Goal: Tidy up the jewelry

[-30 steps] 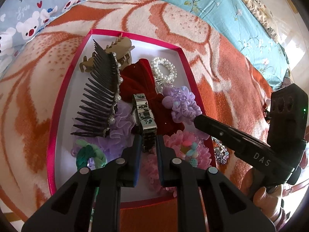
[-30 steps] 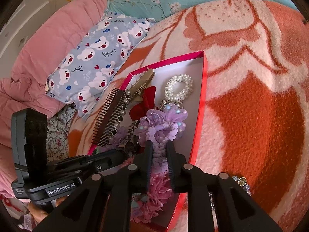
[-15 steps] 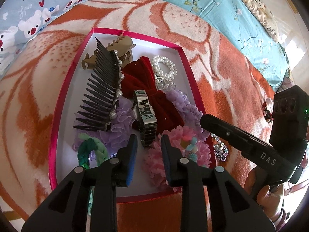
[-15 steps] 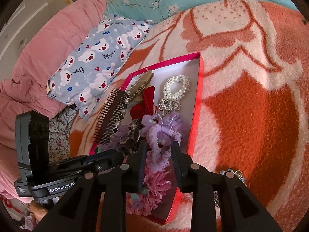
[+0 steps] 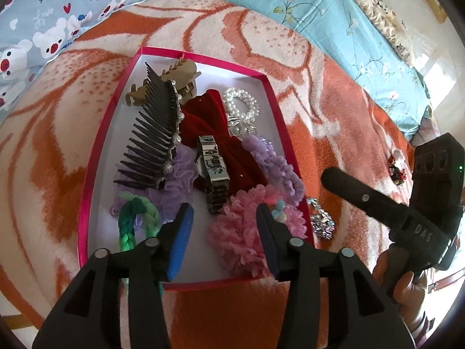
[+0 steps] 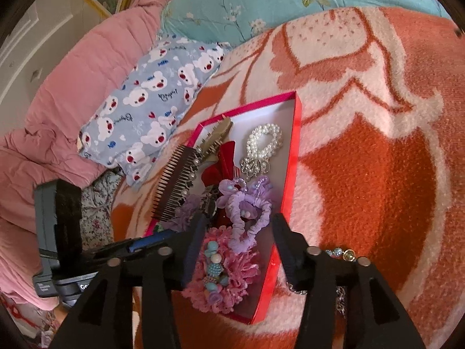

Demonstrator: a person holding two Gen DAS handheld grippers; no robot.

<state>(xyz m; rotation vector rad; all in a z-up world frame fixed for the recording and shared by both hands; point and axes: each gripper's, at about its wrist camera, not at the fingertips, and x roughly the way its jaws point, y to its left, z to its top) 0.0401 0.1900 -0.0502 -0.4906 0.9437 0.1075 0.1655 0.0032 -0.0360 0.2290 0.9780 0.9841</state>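
Left tool point(image 5: 222, 222) opening, watch point(image 5: 213, 174) lengthwise toward it

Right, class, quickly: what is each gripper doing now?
Left gripper: jaws opening, holding nothing.
Right gripper: jaws opening, holding nothing.

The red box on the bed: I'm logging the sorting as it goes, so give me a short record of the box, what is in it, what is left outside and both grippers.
container: red box, open, on an orange patterned blanket
inside: dark comb, tan claw clip, red velvet bow, pearl scrunchie, watch, lilac scrunchie, pink scrunchie, green braided tie
outside: sparkly piece beside the box's right wall
left gripper: jaws opening, nothing between them, just short of the watch
right gripper: jaws opening, pads clear of the lilac scrunchie
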